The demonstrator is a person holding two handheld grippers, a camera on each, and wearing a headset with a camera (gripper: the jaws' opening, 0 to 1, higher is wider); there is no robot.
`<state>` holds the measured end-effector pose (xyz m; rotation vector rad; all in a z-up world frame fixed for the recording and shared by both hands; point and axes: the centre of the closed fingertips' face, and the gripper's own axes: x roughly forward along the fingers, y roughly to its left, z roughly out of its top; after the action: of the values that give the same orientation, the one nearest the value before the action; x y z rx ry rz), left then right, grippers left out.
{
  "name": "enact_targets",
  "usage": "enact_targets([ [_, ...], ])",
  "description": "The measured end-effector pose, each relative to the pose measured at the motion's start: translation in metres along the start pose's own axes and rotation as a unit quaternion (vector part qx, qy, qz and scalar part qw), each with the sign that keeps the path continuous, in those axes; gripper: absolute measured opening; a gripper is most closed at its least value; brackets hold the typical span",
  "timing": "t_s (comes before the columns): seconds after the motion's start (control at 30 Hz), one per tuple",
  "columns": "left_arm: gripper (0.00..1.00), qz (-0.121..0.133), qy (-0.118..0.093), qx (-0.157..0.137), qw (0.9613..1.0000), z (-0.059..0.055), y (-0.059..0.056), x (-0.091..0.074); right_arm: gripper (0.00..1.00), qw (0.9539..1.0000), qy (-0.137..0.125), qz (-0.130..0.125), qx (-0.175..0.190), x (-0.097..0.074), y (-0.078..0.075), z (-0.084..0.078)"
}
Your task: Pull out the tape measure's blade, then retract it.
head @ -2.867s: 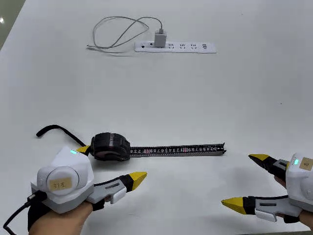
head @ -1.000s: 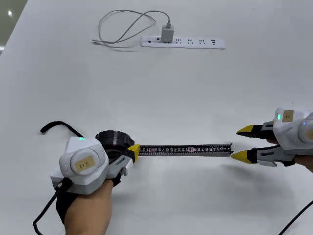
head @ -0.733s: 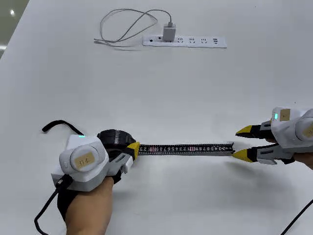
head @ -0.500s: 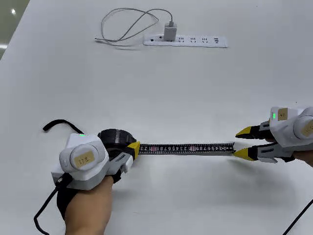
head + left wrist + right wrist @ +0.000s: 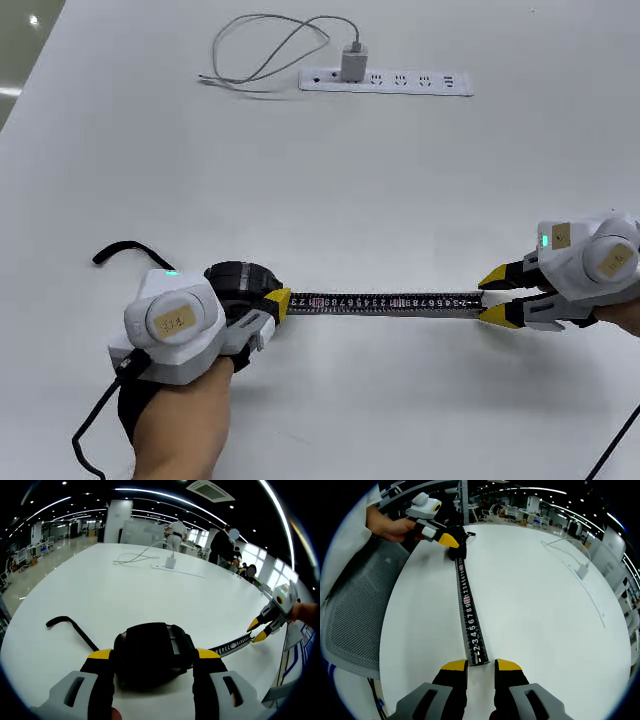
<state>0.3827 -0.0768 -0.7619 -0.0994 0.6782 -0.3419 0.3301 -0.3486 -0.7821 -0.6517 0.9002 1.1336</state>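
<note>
The black tape measure case [image 5: 240, 284] lies on the white table [image 5: 330, 190], and my left gripper [image 5: 268, 306] is shut on it; in the left gripper view the case [image 5: 152, 647] sits wedged between the two yellow-tipped jaws of that gripper [image 5: 154, 655]. The blade [image 5: 390, 301] runs flat to the right. Its end [image 5: 480, 659] lies just ahead of my right gripper [image 5: 481, 666], whose jaws stand narrowly open on either side of it. In the head view the right gripper [image 5: 493, 297] straddles the blade tip without pinching it.
A black wrist strap [image 5: 125, 250] trails left from the case. A white power strip [image 5: 395, 80] with a charger and a looped cable [image 5: 265, 45] lies at the far side. A mesh chair [image 5: 355, 615] stands off the table edge. People stand in the background [image 5: 175, 530].
The left gripper, open beside the case 2.9 s ago, now clamps it. The right gripper came in to the blade tip and its jaws have narrowed around it.
</note>
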Motion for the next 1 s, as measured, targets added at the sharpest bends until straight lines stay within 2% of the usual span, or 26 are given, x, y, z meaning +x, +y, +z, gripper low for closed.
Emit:
enact_targets([
  [0.33,0.60,-0.001,0.001,-0.001,1.0000,0.0001,-0.0001,0.0001,0.12,0.9995,0.014,0.017,-0.024,0.0040,0.0021,0.0003],
  [0.7,0.60,-0.002,0.001,-0.005,1.0000,-0.0001,-0.0002,0.0006,0.11,0.9975,0.034,0.019,-0.060,0.0079,0.0031,-0.0013],
  [1.0,0.60,-0.008,0.005,-0.006,0.9999,-0.0005,0.0000,0.0014,0.11,0.9982,0.028,0.019,-0.049,0.0079,0.0029,-0.0016],
])
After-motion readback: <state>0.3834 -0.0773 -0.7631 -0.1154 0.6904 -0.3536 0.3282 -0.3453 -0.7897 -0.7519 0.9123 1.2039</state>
